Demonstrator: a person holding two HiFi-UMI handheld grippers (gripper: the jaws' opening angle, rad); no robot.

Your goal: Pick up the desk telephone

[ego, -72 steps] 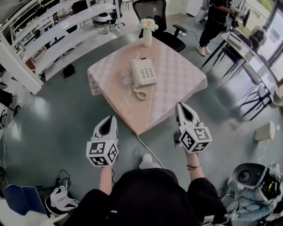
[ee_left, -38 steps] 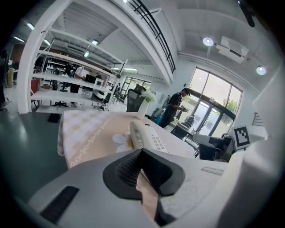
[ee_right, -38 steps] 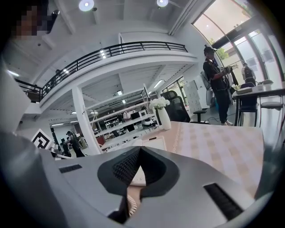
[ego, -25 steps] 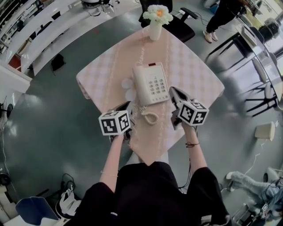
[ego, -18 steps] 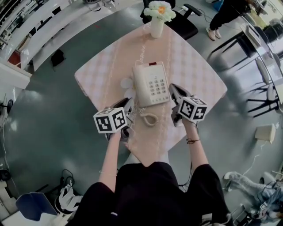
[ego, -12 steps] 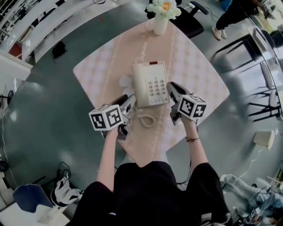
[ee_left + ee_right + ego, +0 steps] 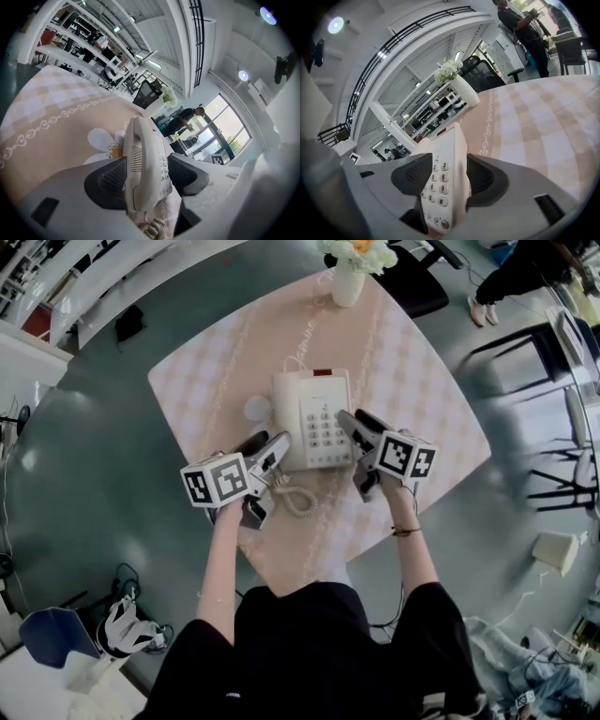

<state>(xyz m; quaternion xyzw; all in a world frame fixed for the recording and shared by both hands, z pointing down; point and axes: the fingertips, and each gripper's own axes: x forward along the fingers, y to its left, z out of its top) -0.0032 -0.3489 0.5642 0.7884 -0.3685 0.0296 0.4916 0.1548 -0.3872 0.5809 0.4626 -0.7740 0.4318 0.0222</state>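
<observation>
**Phone Straddled on Both Sides, Nothing Clamped Yet**

Lying flat near the middle of the checked tablecloth (image 7: pixel 412 381), handset in its cradle: the desk telephone (image 7: pixel 312 418). Approached from both flanks at once.

On the handset side, the left gripper (image 7: pixel 147 176), jaws just opened wide. Between the pads, the handset (image 7: pixel 140 150) and the edge of the base, with one pad toward the cloth and the other over the keypad face. No squeeze to be seen yet.

On the keypad side, much the same for the right gripper (image 7: pixel 443 180): jaws just opened to about their widest, astride the phone's right edge, not pressing.

Likely trouble from here:

- Closing the left jaws on the handset alone. Probably only resting in the cradle, so liable to come away and leave the base dangling from the coiled cord (image 7: pixel 295 502).
- Pinching tablecloth under a lower pad, then dragging cloth upward with the phone. Enough, perhaps, to topple the vase (image 7: pixel 349 285) at the far corner, though well apart for now.
- Raising one side ahead of the other. Smooth plastic, narrow bite at each edge: a tilt and a slide out of the weaker grip.
- Snagging the coiled cord, lying just beside the left gripper at the near edge.
</observation>
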